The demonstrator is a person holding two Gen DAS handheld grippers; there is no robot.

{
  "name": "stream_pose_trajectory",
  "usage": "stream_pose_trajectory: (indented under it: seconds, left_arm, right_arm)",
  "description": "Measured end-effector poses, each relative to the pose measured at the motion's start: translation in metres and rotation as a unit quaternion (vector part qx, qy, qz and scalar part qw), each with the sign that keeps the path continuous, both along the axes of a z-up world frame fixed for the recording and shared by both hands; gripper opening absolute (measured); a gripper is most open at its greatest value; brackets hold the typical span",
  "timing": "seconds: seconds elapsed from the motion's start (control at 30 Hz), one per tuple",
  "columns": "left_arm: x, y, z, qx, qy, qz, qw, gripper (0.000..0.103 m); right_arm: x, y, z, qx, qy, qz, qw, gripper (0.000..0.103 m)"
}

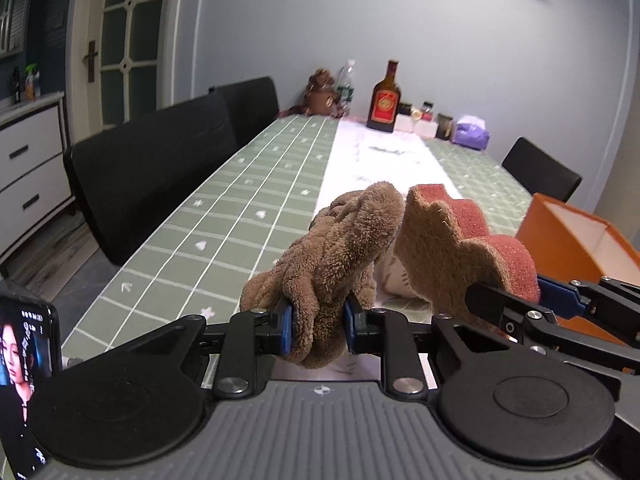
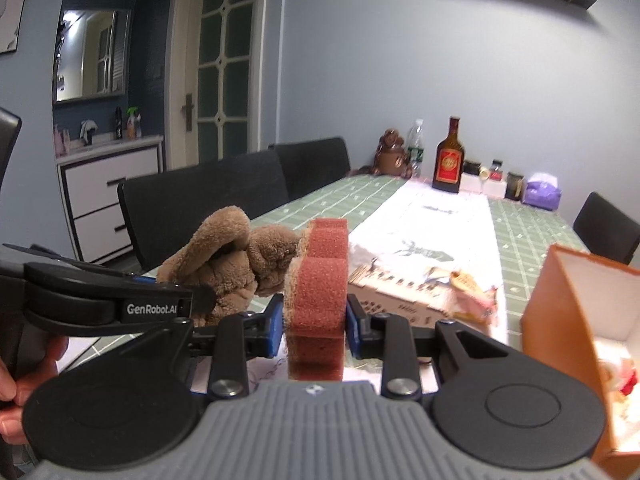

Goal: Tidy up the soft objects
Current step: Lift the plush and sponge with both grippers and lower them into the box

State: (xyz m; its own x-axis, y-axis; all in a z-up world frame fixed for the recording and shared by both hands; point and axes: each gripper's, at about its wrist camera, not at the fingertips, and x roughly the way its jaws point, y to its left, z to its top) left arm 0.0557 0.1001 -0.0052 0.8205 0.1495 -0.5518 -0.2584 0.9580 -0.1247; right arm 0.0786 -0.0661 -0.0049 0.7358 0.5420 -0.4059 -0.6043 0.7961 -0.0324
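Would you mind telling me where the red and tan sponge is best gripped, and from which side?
Grip the sponge across its two flat faces near one end, as the right gripper does now. Its lobed outline offers no parallel edges, while the faces are flat and the foam compresses evenly between the jaws.

Right of the right tool (image 2: 314, 330) the orange box (image 2: 560, 320) runs off the picture's edge, its contents blurred, and the far jars (image 2: 514, 186) are too small to identify.
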Motion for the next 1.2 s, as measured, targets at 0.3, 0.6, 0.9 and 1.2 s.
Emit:
stream_pose_trajectory:
  seconds: [0.3,0.6,0.9,1.2]
  left_arm:
    - [0.008,-0.041,0.035,0.001,-0.028,-0.045,0.9986,0.027]
    - [0.038,-0.098,0.06,0.011,-0.031,-0.096,0.9949,0.027]
    - [0.085,-0.171,0.08,0.083,-0.001,-0.192,0.9778,0.027]
    - [0.145,-0.251,0.071,0.167,0.061,-0.282,0.9429,0.026]
  right_arm:
    - [-0.003,-0.042,0.021,0.011,-0.022,-0.032,0.999,0.03]
    - [0.012,-0.092,0.052,-0.012,-0.04,-0.071,0.997,0.03]
    - [0.042,-0.155,0.079,-0.033,-0.028,-0.12,0.992,0.03]
    - [0.082,-0.207,0.077,-0.086,0.019,-0.166,0.982,0.03]
